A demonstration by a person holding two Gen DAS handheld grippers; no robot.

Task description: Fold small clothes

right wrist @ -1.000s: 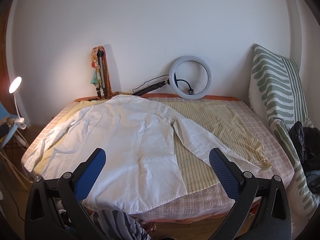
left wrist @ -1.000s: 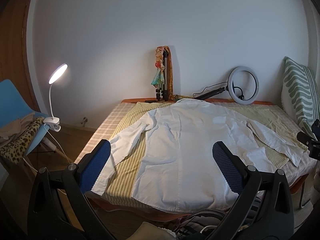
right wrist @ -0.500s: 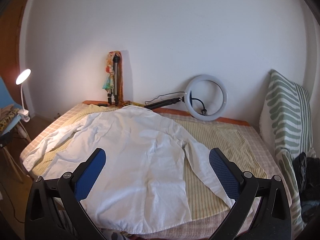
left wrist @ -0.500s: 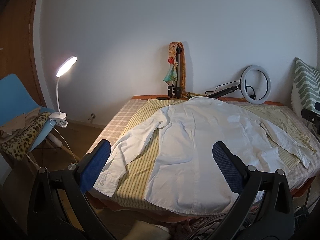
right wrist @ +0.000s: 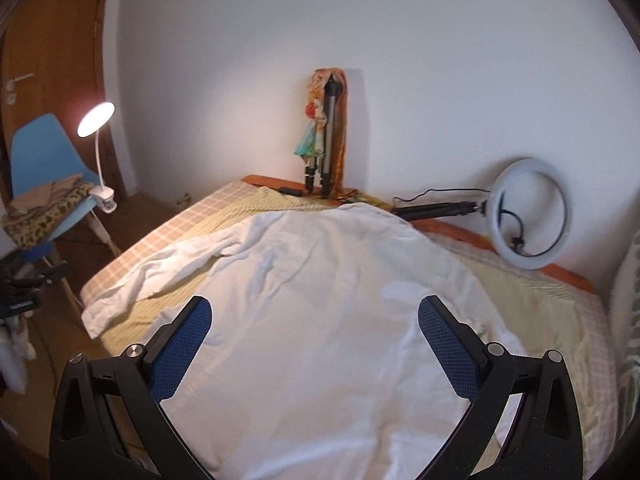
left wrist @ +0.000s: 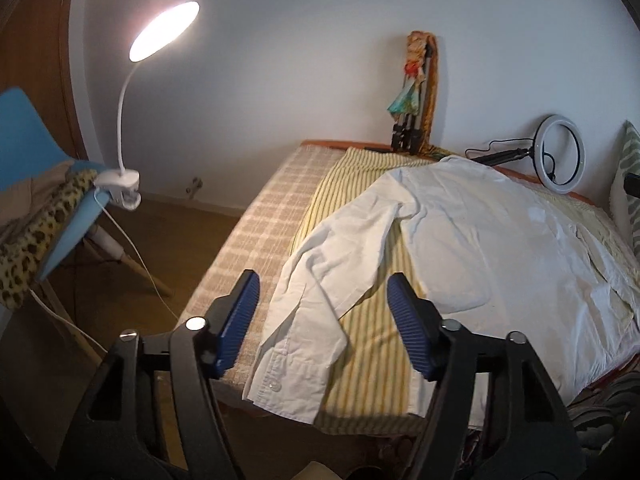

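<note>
White shirt (right wrist: pixel 320 320) flat, back up, sleeves outspread

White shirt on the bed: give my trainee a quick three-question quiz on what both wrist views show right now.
1. True or false: the white shirt lies spread flat on the bed.
2. Which part of the shirt lies between the left tool's fingers in its view? A) collar B) sleeve C) hem
3. Fill in: the lit lamp is clipped to a blue ____.

Key: 1 true. 2 B; the jaws are closing, pads not yet pressing the cloth. 3 chair.
</note>
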